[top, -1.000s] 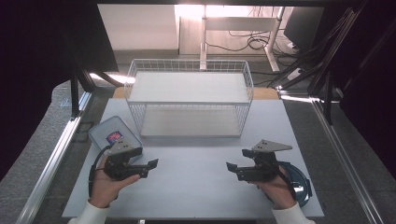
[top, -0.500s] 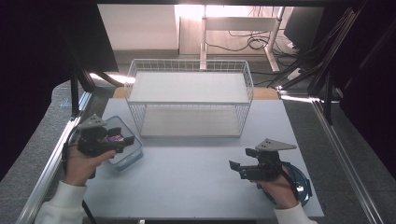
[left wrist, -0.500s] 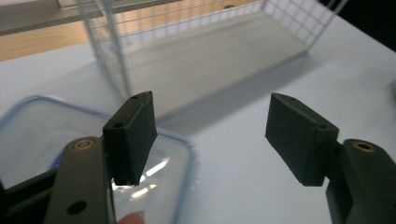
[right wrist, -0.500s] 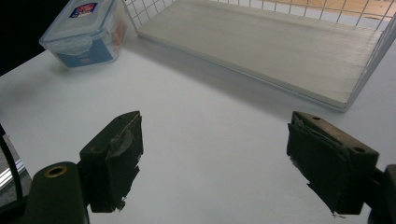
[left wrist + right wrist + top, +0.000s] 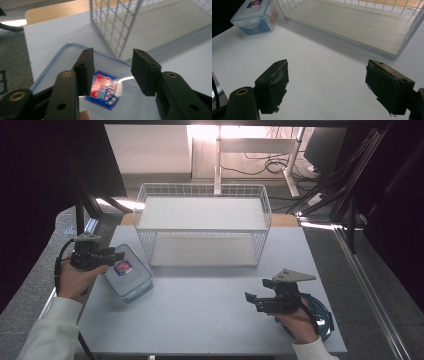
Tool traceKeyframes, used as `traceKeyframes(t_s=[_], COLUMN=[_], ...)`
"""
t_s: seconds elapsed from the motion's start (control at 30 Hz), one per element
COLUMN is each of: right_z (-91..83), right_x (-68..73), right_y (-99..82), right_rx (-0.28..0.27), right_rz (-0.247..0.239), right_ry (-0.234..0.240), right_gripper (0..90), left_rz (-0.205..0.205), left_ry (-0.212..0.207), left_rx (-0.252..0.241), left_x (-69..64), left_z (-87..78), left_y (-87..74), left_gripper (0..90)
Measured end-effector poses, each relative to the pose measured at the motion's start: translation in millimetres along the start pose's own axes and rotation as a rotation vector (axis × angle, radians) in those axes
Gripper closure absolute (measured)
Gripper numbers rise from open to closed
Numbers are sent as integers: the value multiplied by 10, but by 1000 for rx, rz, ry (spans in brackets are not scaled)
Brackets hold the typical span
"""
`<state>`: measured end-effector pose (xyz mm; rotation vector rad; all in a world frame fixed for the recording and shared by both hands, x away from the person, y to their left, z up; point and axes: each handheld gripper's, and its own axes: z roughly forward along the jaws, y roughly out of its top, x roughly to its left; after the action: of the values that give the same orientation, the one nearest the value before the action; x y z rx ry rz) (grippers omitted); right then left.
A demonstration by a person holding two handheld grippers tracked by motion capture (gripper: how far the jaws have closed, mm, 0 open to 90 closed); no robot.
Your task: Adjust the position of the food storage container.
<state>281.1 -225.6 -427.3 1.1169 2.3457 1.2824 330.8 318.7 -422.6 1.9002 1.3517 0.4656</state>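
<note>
While our left gripper (image 5: 116, 255) hung over the clear lidded container (image 5: 128, 278) at the table's (image 5: 210, 320) left edge, its jaws had just been closing yet were apart, gripping nothing. Nothing was lifted yet; the wire shelf rack (image 5: 202, 231) stood bare. Our right gripper (image 5: 251, 301) waited near the front right, jaws spread.

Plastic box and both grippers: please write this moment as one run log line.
left gripper: open, jaws just closing, above plastic box | right gripper: open, nothing between jaws | wire shelf: bare
</note>
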Motion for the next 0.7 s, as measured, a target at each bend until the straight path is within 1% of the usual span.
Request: traceKeyframes(t_s=[0.13,0.23,0.3,0.37,0.47,0.57,0.63,0.7], right_z=[10,16,17,19,27,37,47,57], right_x=[3,5,3,1,-2,0,-1,-7], right_y=[-5,-6,-7,-9,-16,-21,-27,-32], right_rx=[2,5,6,6,6,11,14,17], right_rz=[3,4,5,6,8,8,10,14], right_ry=[-8,-10,-12,-13,-17,-17,-19,-18], right_gripper=[185,185,186,186,186,186,186,186], left_rz=[-34,-32,-34,-30,-21,-25,-9,2], left_ry=[-1,18,29,56,91,93,106,121], left_rx=[35,71,81,85,111,107,133,149], left_x=[150,239,299,355,457,551,600,658], left_z=[88,154,181,204,251,299,354,411], left_y=[19,47,69,87,123,162,186,202], left_gripper=[645,715,755,806,854,885,889,891])
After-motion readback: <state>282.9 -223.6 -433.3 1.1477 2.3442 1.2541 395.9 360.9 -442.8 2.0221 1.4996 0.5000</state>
